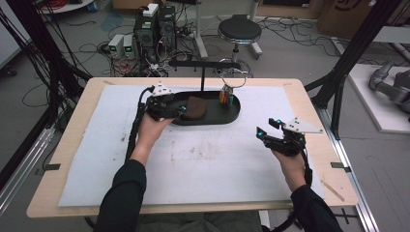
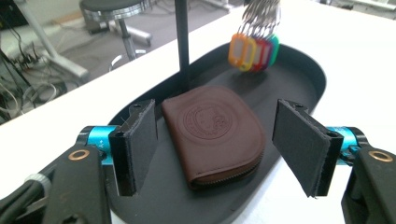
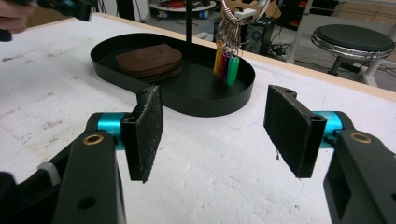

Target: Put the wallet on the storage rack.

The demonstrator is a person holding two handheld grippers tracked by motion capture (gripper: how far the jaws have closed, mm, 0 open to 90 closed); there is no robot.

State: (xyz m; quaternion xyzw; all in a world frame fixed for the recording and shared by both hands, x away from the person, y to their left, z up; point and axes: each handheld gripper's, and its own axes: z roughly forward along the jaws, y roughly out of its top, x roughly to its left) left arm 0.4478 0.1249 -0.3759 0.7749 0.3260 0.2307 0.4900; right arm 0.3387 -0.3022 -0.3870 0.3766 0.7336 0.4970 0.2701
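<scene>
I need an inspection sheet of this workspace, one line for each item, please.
Surface: wooden table under a white mat with faint stains.
Job's things: black oval tray holding a brown zip wallet; coloured key tags hang on a ring from the tray's stand.
Clutter: nothing seen on the mat.
Grippers: left tongs open, straddling the wallet without touching; right tongs open above bare mat.
Cables: one trails from each gripper; many lie on the floor.
Surroundings: stool, computer boxes, black frame posts.
</scene>
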